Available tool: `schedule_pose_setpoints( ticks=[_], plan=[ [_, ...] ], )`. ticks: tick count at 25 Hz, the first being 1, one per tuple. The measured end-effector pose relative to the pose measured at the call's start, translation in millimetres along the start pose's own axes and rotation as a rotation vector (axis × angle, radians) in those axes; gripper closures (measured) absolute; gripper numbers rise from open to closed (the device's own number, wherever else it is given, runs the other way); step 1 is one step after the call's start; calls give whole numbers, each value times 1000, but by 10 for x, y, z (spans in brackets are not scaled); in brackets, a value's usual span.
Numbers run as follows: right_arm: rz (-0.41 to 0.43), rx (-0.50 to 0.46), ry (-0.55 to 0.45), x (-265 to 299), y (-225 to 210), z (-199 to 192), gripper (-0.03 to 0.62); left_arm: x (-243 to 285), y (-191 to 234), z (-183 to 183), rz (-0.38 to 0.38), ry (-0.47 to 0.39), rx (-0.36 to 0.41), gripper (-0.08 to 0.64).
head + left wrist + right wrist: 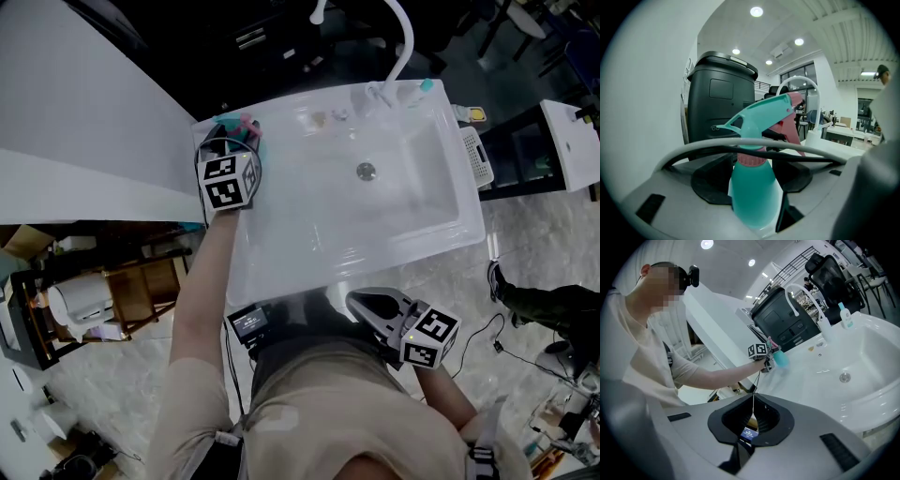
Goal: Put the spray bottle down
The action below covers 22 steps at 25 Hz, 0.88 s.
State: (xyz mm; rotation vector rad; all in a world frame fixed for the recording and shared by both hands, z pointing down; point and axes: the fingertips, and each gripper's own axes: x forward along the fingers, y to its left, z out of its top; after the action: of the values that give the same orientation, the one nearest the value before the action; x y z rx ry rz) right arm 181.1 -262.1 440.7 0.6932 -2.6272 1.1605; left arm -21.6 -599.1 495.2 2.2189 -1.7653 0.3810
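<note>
- Teal, with a pink collar and trigger, the spray bottle (752, 192) stands upright between the jaws of our left gripper (236, 139), which clamp its body.
- We hold it over the back left corner of the white sink (431, 206); we cannot tell whether its base touches the rim.
- Our right gripper (370, 307) hangs near the sink's front edge, its 2 jaws closed together on nothing.

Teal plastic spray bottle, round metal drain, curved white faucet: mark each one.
teal plastic spray bottle (754, 197): left gripper view, on its teal body below the pink collar.
round metal drain (366, 171): head view, on its centre.
curved white faucet (407, 47): head view, on its arched neck.
</note>
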Motion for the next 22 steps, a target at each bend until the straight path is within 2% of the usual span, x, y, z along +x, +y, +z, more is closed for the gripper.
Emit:
schedule_pose_setpoints(
  ticks=[9,12,18,22],
  plan=[
    [-10,6,16,10,-85,-27,572,73,-21,0,1,-67,109,299],
    [0,5,23,61,-61,-30,572,99,1,-7,3,-82,101,299],
    [-13,-20,31,91,-101,2,572,154,36,34,-7,-96,143,299],
    [0,3,24,111,-121,19,572,175,47,34,-7,-109,165,299]
  ],
)
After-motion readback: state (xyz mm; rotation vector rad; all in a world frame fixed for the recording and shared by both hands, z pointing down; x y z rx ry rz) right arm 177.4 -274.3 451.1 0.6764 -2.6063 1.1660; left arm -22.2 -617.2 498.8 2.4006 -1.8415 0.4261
